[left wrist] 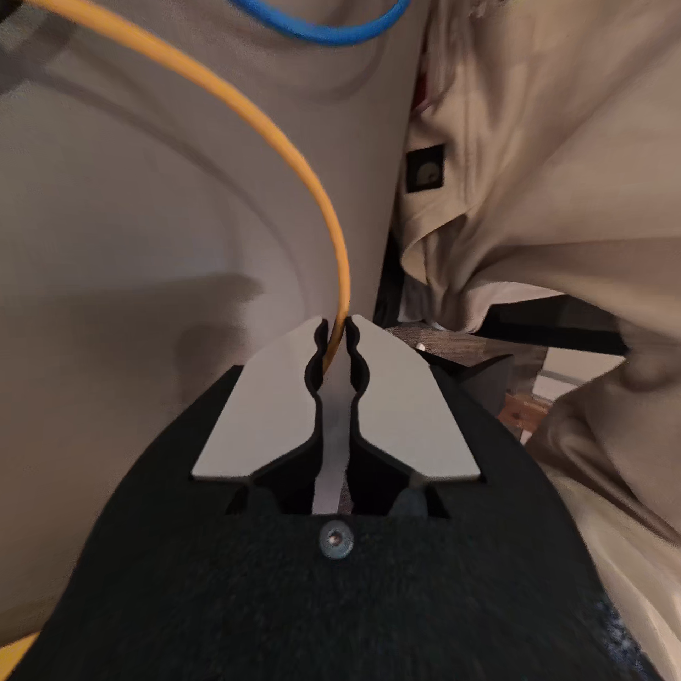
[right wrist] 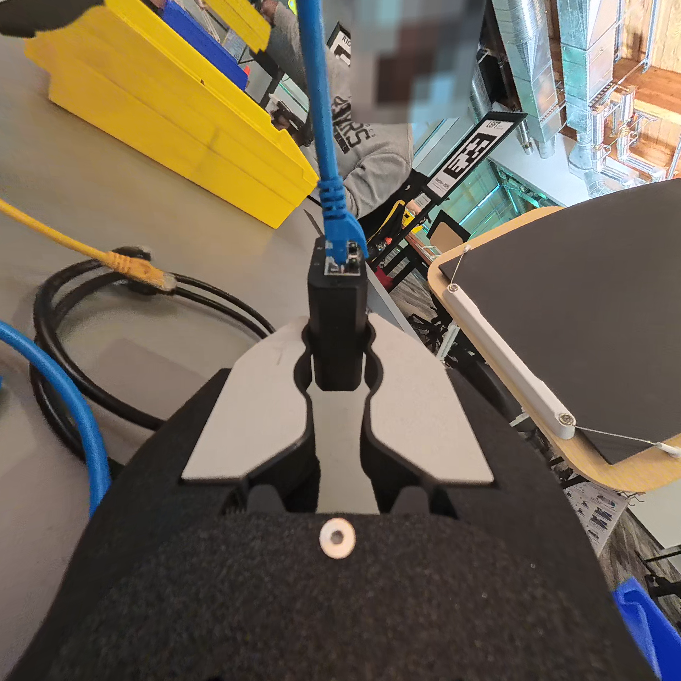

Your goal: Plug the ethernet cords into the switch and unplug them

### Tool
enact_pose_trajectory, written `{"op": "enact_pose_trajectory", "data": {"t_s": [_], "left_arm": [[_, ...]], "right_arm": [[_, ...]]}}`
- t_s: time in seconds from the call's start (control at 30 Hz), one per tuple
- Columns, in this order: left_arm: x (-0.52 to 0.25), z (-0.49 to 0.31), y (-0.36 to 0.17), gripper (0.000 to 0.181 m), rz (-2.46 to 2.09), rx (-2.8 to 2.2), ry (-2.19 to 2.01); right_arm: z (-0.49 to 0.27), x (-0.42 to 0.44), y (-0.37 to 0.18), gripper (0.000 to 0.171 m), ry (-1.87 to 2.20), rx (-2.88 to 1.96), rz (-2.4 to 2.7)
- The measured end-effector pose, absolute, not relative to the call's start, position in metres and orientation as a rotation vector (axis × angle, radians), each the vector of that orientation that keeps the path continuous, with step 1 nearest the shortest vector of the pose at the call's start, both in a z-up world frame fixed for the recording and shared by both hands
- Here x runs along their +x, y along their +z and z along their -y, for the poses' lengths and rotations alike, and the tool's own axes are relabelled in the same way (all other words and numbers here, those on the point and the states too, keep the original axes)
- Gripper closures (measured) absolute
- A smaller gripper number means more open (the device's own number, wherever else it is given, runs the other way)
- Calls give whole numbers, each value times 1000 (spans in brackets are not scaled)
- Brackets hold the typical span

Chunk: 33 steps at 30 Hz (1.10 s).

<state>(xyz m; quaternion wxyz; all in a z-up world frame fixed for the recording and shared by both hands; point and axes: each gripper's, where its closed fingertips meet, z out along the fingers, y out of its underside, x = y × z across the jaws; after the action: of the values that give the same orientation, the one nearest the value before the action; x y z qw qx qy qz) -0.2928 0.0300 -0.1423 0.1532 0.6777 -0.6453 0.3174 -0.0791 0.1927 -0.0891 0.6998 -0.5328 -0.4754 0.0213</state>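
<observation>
cord (right wrist: 324, 121) in switch (right wrist: 337, 313), bin (right wrist: 166, 121) behind-left

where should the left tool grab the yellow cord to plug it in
On the ribbed boot just behind the clear plug, pinching its flat sides from above: the yellow cord lies loose across the black cable. Gripping mid-cable lets the plug flop.

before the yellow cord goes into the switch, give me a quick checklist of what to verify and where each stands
1. Right gripper clamped on the black box-shaped switch: ok.
2. Blue ethernet cord seated in a port: ok, its plug sits in the switch face.
3. Free port left: ok, open ports show beside the blue plug.
4. Left gripper closed on the thin yellow ethernet cord: ok.
5. Grip near the yellow plug: not ok, plug lies on the grey table.
6. Plug clip orientation: cannot tell.
</observation>
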Motion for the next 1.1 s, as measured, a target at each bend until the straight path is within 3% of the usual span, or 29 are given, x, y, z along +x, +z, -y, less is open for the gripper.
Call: {"op": "enact_pose_trajectory", "data": {"t_s": [0.33, 0.53, 0.67, 0.77, 0.83, 0.97, 1.03, 1.1], "left_arm": [[-294, -22, -116, 165, 1709, 2386, 1322], [-293, -55, -73, 169, 1739, 3008, 1376], [-315, -89, -13, 163, 1698, 3886, 668], [-315, -83, 4, 137, 1613, 4152, 231], [-300, -79, 1, 127, 1444, 4271, 252], [-257, -83, -44, 126, 1042, 4245, 566], [-236, -87, -74, 127, 956, 4151, 591], [-221, -91, -100, 141, 952, 4093, 517]], "right_arm": [[-193, -79, -91, 147, 47, -1194, 1068], [-194, -78, -92, 147, 43, -1197, 1068], [-194, -78, -92, 147, 49, -1199, 1066], [-193, -79, -93, 147, 53, -1197, 1074], [-193, -80, -93, 147, 53, -1194, 1077], [-192, -80, -92, 147, 55, -1193, 1078], [-192, -79, -92, 147, 53, -1195, 1076], [-192, -79, -92, 147, 56, -1196, 1075]]}}
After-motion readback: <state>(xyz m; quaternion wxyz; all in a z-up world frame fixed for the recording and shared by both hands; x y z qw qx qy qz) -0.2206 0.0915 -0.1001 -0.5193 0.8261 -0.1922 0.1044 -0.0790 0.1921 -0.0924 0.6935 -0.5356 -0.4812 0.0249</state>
